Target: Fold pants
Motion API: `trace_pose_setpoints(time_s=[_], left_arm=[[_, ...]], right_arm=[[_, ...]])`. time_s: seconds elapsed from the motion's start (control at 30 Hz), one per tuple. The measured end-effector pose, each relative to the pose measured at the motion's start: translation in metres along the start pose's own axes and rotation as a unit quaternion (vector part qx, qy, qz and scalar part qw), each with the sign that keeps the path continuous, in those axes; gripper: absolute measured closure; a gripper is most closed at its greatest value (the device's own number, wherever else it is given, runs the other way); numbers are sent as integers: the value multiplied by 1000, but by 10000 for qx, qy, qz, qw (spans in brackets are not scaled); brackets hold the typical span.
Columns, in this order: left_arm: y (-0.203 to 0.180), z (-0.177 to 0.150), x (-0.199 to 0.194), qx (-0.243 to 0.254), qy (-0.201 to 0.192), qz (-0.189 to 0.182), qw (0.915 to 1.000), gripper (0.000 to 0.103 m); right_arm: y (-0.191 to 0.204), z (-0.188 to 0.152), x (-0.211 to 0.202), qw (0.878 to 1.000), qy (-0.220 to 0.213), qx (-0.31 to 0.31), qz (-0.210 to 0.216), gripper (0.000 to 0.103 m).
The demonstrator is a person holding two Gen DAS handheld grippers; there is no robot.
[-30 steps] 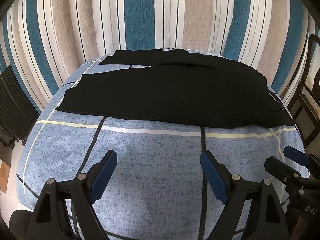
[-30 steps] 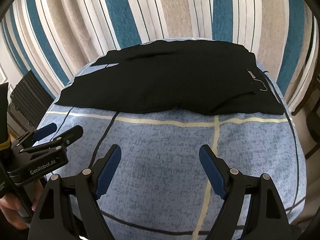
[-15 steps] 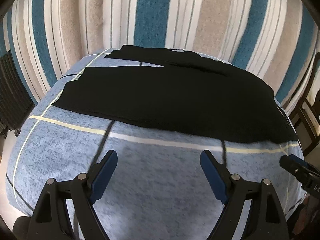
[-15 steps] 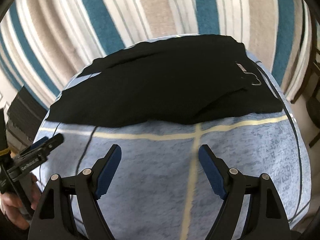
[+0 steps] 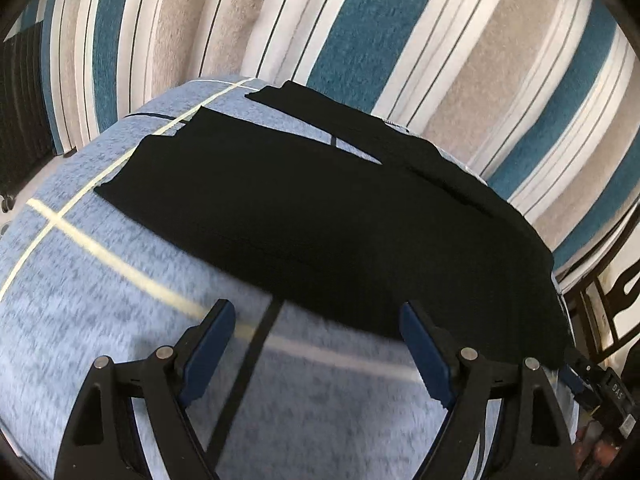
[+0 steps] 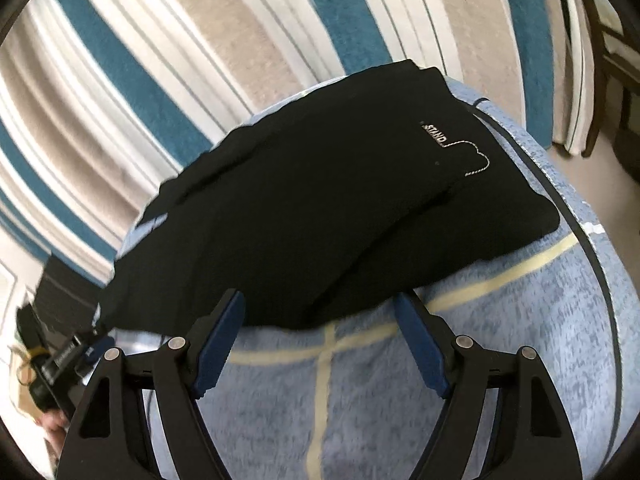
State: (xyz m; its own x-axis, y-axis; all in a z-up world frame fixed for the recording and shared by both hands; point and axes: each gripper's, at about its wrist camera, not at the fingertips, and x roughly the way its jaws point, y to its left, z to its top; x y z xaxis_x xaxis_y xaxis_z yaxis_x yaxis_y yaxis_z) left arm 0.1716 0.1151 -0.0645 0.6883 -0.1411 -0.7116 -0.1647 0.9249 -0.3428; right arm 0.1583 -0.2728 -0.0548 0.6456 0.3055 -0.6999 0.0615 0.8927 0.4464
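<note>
Black pants (image 5: 320, 216) lie flat across the blue checked table cover (image 5: 120, 320), leg ends at the left, waist at the right. In the right wrist view the pants (image 6: 320, 208) show a small white logo (image 6: 434, 135) near the waist. My left gripper (image 5: 316, 344) is open and empty, just short of the pants' near edge. My right gripper (image 6: 318, 334) is open and empty, its fingertips at the pants' near edge by the waist end. Each gripper shows at the edge of the other's view: the right gripper (image 5: 600, 388), the left gripper (image 6: 60, 360).
A striped teal, beige and white curtain (image 5: 360, 20) hangs behind the table. A dark chair frame (image 5: 608, 312) stands at the right. A black radiator-like object (image 5: 20, 100) is at the far left. The table cover (image 6: 500, 360) drops off at the right edge.
Both grippers moved forward toward the pants and apart, the left one swinging left and the right one swinging right. Both stay open and empty.
</note>
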Motion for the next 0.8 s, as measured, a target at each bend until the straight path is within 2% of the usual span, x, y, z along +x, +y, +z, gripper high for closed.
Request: trace_pose_setpoints(time_s=[0.3, 0.37, 0.4, 0.43, 0.47, 0.53, 0.57, 0.67, 0.8], left_arm=[[11, 24, 17, -405, -72, -105, 9991, 19], [12, 29, 20, -466, -103, 7, 9989, 28], [13, 30, 20, -477, -103, 102, 9988, 37], [14, 32, 21, -478, -105, 181, 9986, 41], [15, 34, 23, -478, -101, 277, 9984, 52], [17, 36, 25, -467, -97, 438, 9979, 80], [19, 38, 26, -485, -81, 541, 9973, 86], [26, 42, 25, -563, -22, 487, 9972, 96], [25, 46, 4, -544, -152, 330, 9979, 99]], right_arm=[[-15, 18, 6, 9961, -368, 750, 284, 27], [-17, 20, 5, 9950, -439, 870, 231, 41], [-18, 21, 6, 9948, -440, 901, 167, 46], [-20, 22, 8, 9946, -430, 944, 68, 60], [-23, 24, 10, 9941, -418, 1001, -15, 71], [-29, 25, 12, 9928, -387, 1134, 56, 79], [-32, 26, 12, 9919, -364, 1211, 110, 83], [-35, 27, 9, 9912, -352, 1265, 188, 93], [-24, 29, -11, 9907, -514, 1221, 319, 95]])
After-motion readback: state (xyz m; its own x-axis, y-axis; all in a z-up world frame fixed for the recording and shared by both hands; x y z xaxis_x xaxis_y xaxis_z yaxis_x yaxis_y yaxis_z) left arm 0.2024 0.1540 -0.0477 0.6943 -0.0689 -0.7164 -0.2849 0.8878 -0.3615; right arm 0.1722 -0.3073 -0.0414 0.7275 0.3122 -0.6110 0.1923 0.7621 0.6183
